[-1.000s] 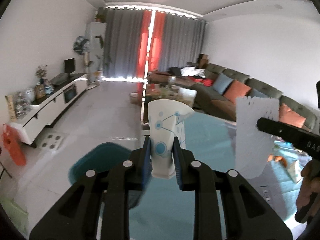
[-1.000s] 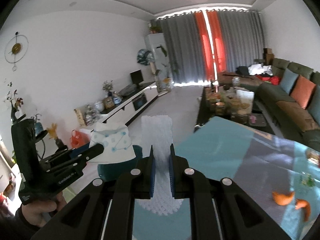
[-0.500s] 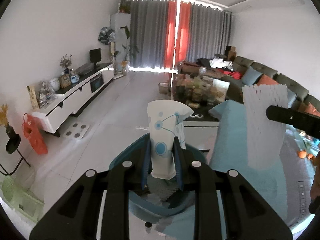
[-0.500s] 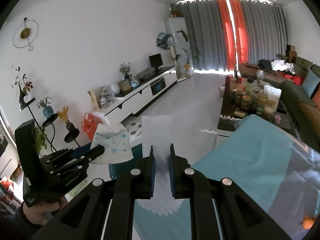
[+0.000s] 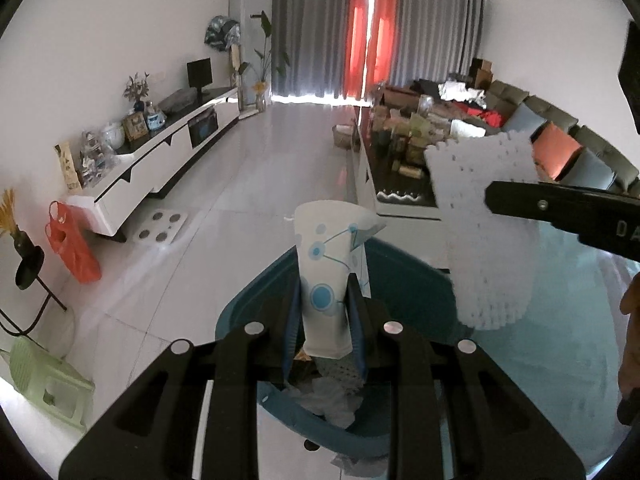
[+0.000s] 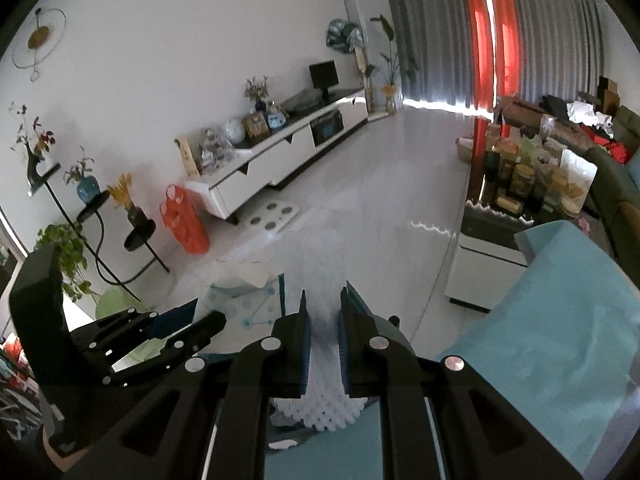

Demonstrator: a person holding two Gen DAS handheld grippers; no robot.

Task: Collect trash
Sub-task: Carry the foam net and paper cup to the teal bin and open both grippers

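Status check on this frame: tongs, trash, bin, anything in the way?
Left tongs shut on paper cup, over teal bin. Right tongs shut on foam net, beside it. Nothing blocking the bin.

White walls, glossy pale tiled floor (image 5: 280,168). Grey and red curtains (image 5: 360,32) glowing with daylight at the far end. Low white TV cabinet (image 5: 160,156) along the left wall; long dark sofa (image 5: 568,148) with orange cushions opposite.
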